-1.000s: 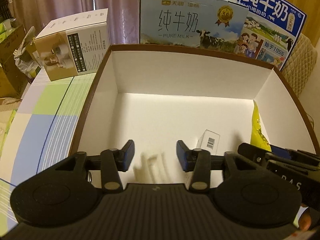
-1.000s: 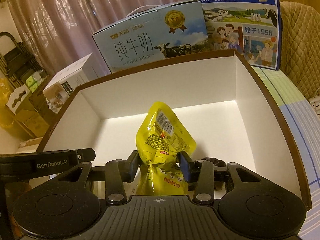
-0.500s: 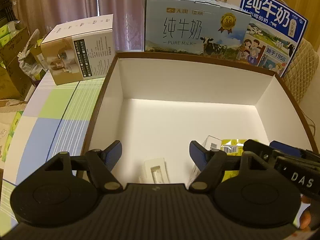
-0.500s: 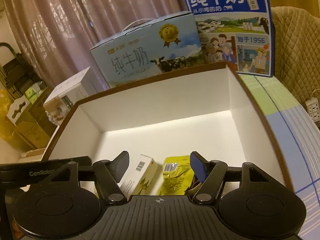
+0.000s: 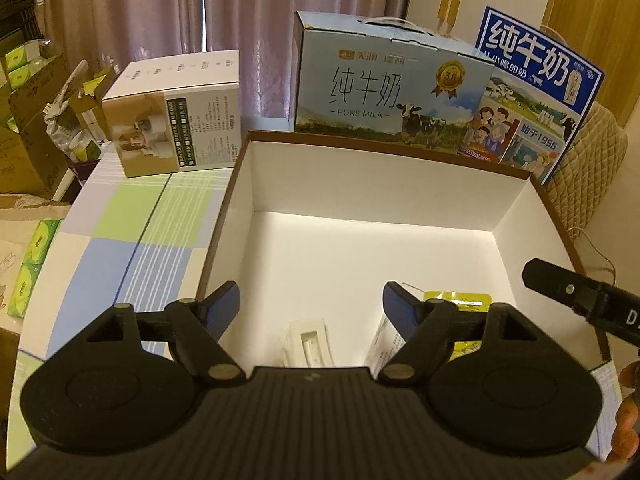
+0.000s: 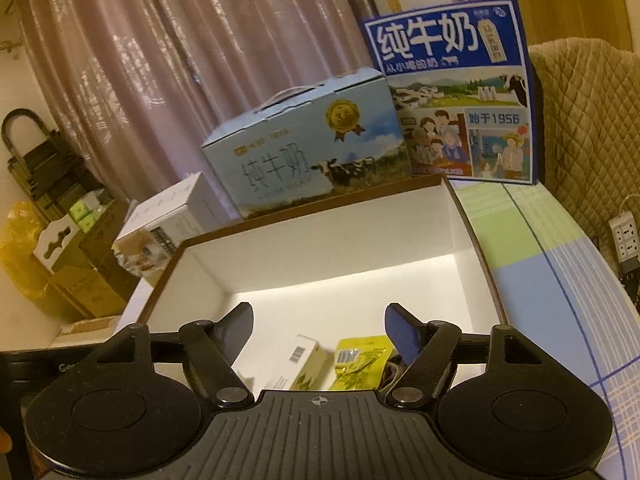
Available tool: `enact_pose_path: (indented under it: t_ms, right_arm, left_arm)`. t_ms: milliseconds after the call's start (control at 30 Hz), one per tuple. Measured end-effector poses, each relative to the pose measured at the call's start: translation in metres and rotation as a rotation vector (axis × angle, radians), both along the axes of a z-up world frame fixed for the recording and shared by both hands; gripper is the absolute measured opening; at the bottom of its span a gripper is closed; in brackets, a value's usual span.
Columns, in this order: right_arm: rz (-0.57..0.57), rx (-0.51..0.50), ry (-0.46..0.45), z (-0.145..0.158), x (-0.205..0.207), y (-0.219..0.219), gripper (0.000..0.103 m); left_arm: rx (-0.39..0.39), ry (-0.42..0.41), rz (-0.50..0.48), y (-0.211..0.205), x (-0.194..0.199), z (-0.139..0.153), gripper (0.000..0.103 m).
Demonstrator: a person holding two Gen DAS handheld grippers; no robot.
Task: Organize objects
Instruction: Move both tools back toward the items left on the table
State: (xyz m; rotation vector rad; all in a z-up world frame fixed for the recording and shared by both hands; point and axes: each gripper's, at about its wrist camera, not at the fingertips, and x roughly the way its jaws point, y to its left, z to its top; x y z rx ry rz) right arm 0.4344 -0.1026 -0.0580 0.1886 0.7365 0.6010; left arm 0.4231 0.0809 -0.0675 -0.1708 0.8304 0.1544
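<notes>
Open box (image 5: 400,184) holds three items: white tray (image 5: 310,342), small carton (image 6: 306,362), yellow packet (image 6: 360,362); left gripper (image 5: 312,306), right gripper (image 6: 320,328) both empty, jaws opening wide

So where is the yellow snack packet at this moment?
The yellow snack packet lies on the floor of the white box, at its near right side, next to a small carton; in the right wrist view it shows below the open right claw.

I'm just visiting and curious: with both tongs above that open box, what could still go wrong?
1. The yellow packet, small carton and white tray crowd one near corner of the box; later items may pile there.
2. Both tongs, left and right, hang close together, jaws opening and empty, and might bump.
</notes>
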Motion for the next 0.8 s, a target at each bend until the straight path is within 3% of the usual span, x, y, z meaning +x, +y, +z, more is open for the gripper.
enact_pose_path:
  t_ms: [367, 800]
  right_arm:
    - [0.100, -0.060, -0.040, 0.012, -0.049, -0.016, 0.072]
    - [0.092, -0.105, 0.023, -0.010, -0.085, -0.074, 0.072]
  left_arm:
    - [0.012, -0.015, -0.018, -0.006, -0.049, 0.020, 0.077]
    - [0.017, -0.030, -0.068, 0.002, -0.125, 0.030, 0.077]
